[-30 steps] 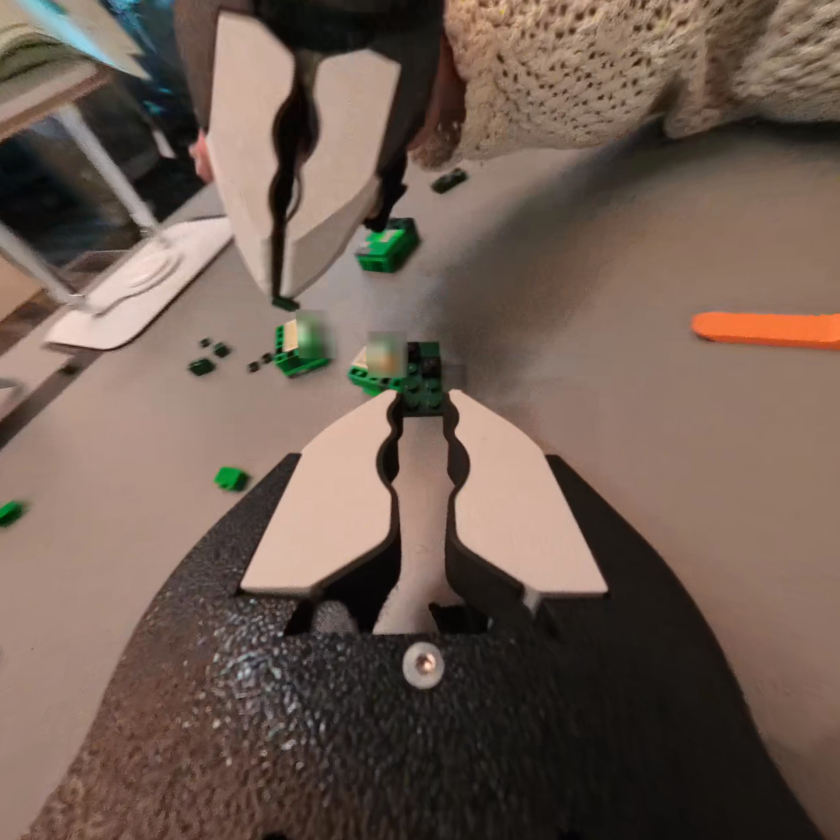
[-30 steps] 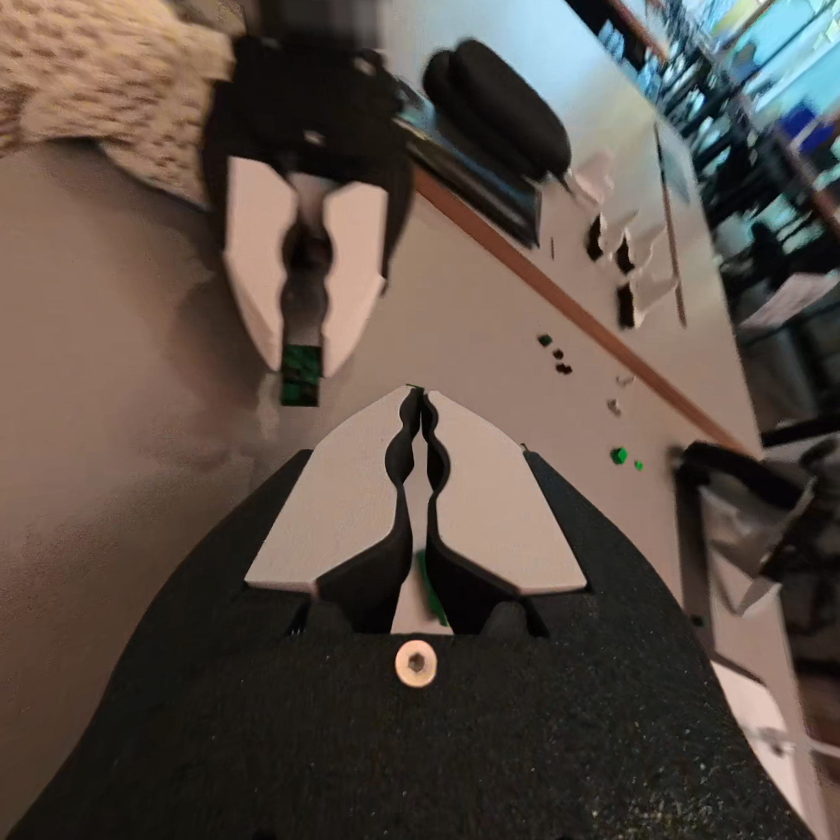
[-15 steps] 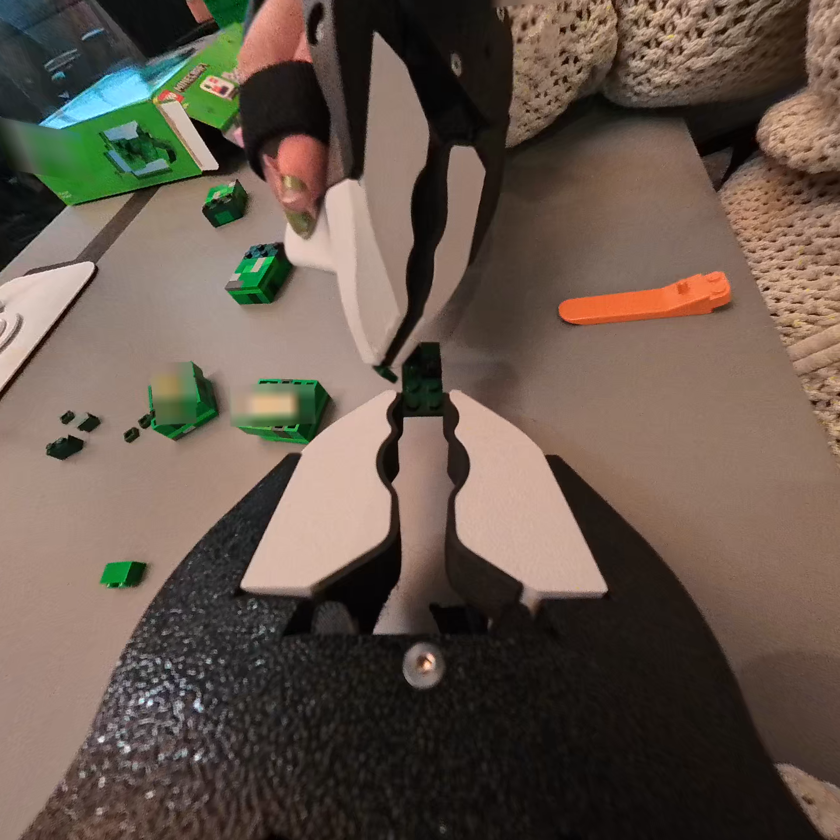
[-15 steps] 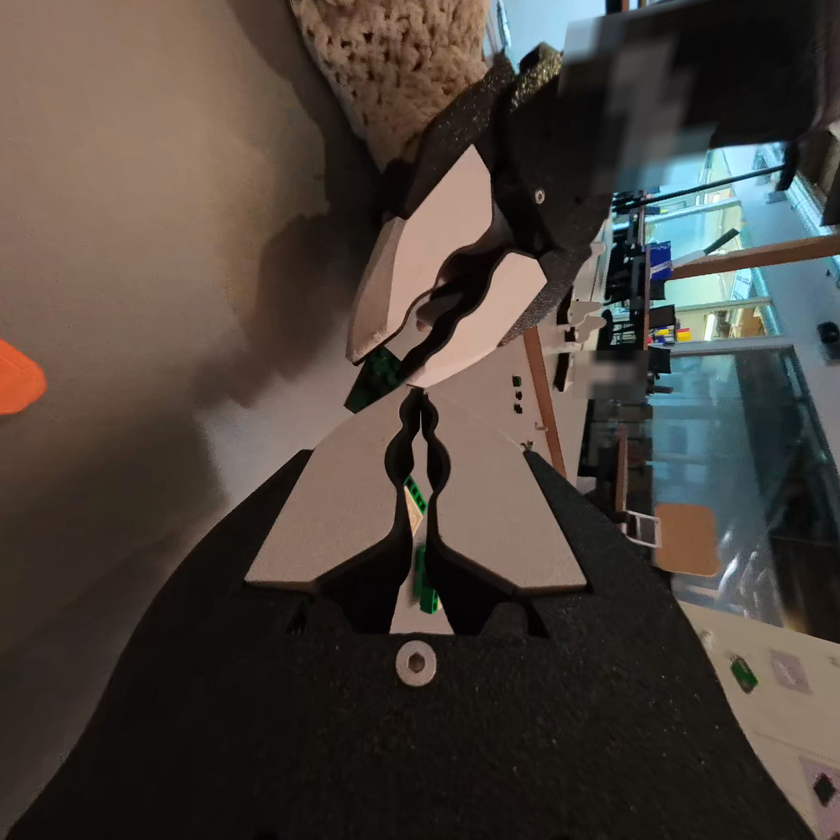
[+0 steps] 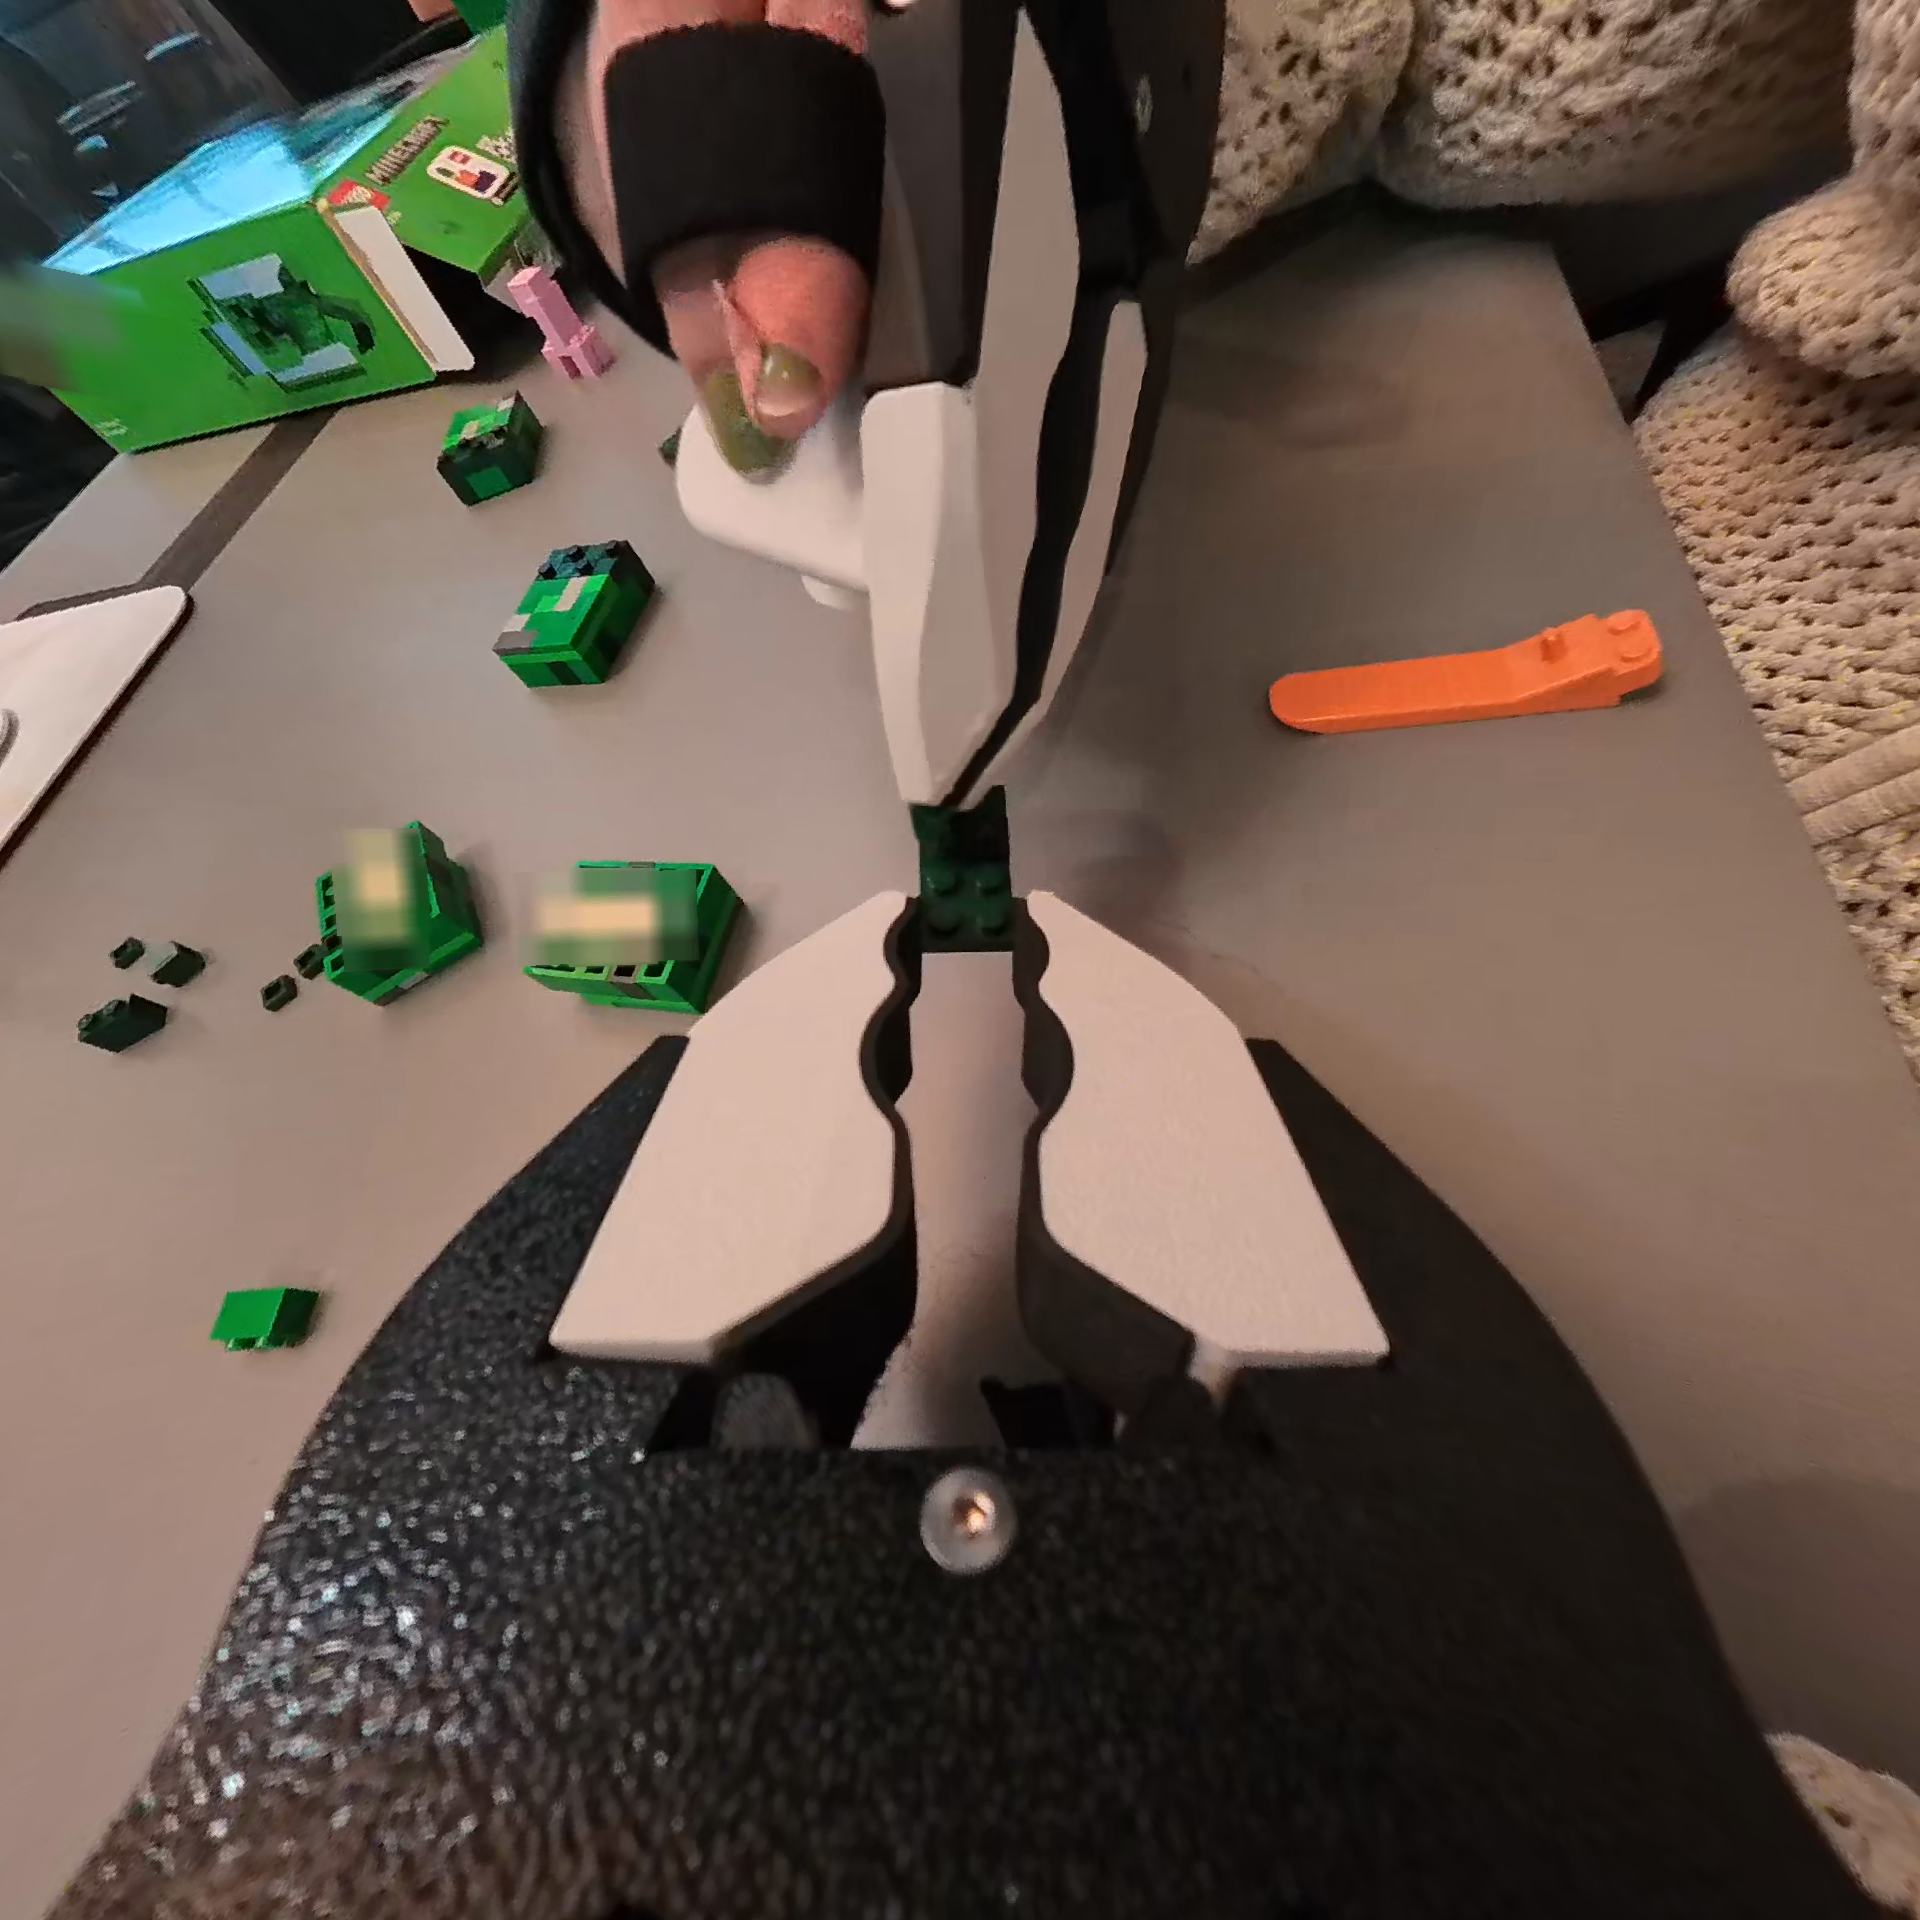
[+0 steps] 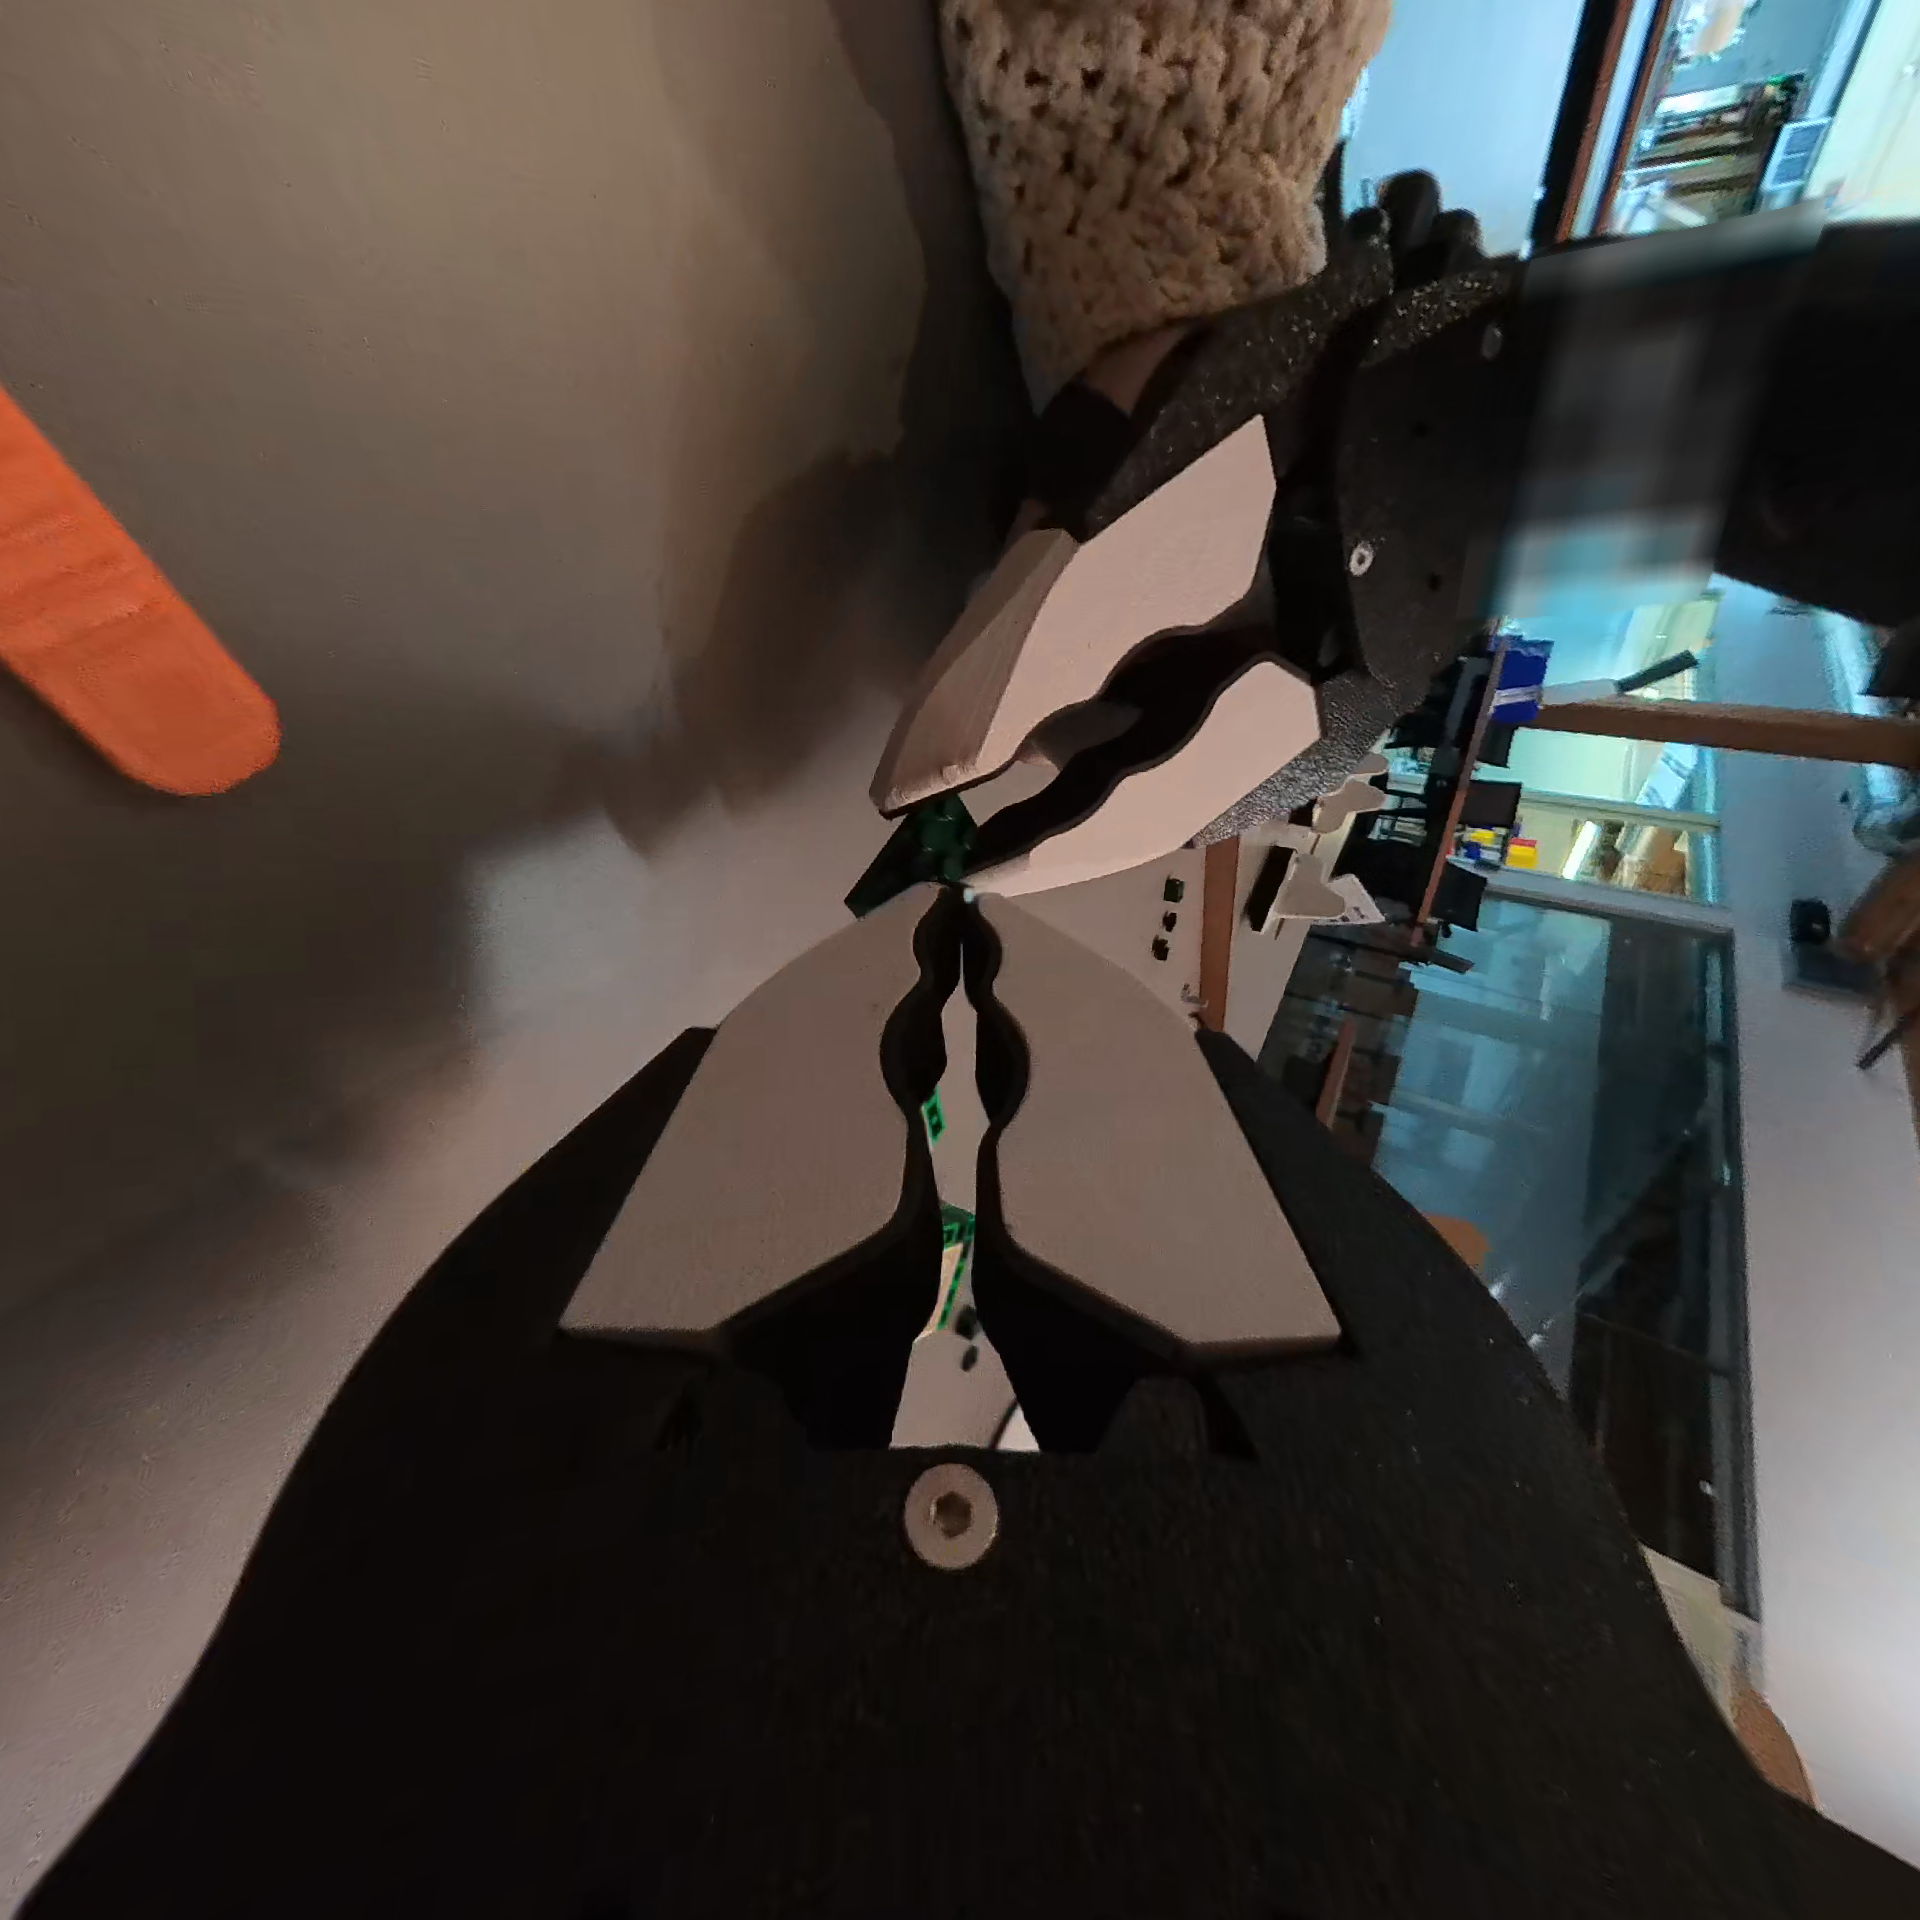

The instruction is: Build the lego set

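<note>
Grey table (image 5: 1351, 1039): left tool (image 5: 964, 920) grips dark-green plate (image 5: 968, 902); right tool (image 5: 948, 800) touching it.

Left gripper (image 5: 966, 920) clamps dark green plate (image 5: 968, 891); right gripper (image 5: 951, 795) touches it.

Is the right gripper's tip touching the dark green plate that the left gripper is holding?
Touching. In the left wrist view the right gripper comes down tip-first onto the dark green plate held by the left gripper, with no gap visible.
</note>
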Demonstrator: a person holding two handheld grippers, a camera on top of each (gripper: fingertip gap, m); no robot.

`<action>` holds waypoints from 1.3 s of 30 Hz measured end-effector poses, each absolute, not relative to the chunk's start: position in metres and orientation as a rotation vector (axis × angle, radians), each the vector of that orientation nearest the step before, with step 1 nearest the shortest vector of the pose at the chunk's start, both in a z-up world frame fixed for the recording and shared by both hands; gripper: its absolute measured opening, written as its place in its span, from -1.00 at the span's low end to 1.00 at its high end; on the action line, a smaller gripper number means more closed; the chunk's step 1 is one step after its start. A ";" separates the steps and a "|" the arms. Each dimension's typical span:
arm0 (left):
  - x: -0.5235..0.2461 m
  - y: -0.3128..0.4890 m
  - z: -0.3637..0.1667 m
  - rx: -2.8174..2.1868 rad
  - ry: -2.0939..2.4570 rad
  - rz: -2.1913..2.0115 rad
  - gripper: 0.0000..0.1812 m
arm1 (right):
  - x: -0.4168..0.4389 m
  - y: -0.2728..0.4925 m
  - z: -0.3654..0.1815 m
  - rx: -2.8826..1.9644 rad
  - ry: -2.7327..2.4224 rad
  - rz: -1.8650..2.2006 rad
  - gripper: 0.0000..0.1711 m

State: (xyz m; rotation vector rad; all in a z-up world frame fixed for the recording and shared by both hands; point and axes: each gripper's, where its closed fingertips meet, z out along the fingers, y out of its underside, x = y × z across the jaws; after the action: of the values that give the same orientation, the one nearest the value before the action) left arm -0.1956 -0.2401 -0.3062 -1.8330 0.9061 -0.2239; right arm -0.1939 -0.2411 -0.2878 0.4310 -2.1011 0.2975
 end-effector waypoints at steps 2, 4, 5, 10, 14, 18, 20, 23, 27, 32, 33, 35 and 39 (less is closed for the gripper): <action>-0.195 -0.240 -0.307 -1.835 0.907 -0.224 -0.82 | -0.191 -0.240 -0.290 0.452 -2.138 0.277 -1.00; -0.196 -0.240 -0.306 -1.831 0.901 -0.230 -0.82 | -0.189 -0.239 -0.292 0.455 -2.155 0.251 -1.00; -0.196 -0.240 -0.306 -1.833 0.902 -0.231 -0.82 | -0.188 -0.239 -0.293 0.460 -2.164 0.244 -1.00; -0.196 -0.239 -0.307 -1.841 0.901 -0.225 -0.82 | -0.188 -0.235 -0.293 0.322 -2.241 0.291 -1.00; -0.200 -0.237 -0.310 -1.879 0.864 -0.215 -0.82 | -0.189 -0.234 -0.293 -0.111 -2.383 0.587 -0.99; -0.200 -0.236 -0.315 -1.915 0.877 -0.210 -0.82 | -0.191 -0.241 -0.292 -0.308 -2.423 0.795 -0.91; -0.199 -0.237 -0.317 -1.924 0.891 -0.208 -0.82 | -0.192 -0.246 -0.294 -0.323 -2.464 0.841 -0.86; -0.198 -0.238 -0.318 -1.924 0.903 -0.208 -0.82 | -0.194 -0.251 -0.299 -0.355 -2.557 0.881 -0.83; -0.198 -0.238 -0.318 -1.925 0.900 -0.214 -0.82 | -0.198 -0.251 -0.306 -0.315 -2.615 0.820 -0.86; -0.199 -0.238 -0.320 -1.942 0.899 -0.211 -0.82 | -0.199 -0.251 -0.309 -0.288 -2.631 0.768 -0.91; -0.200 -0.237 -0.320 -1.946 0.894 -0.210 -0.82 | -0.199 -0.252 -0.308 -0.289 -2.623 0.777 -0.91; -0.201 -0.237 -0.319 -1.950 0.879 -0.212 -0.82 | -0.198 -0.251 -0.304 -0.298 -2.597 0.791 -0.91; -0.202 -0.236 -0.318 -1.945 0.869 -0.213 -0.82 | -0.199 -0.243 -0.300 -0.337 -2.532 0.781 -0.91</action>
State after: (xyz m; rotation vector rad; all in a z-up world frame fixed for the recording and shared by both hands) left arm -0.2019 -0.2363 -0.3178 -1.9454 0.8694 -0.2134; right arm -0.1987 -0.2432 -0.3004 -0.3375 -2.5323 0.7813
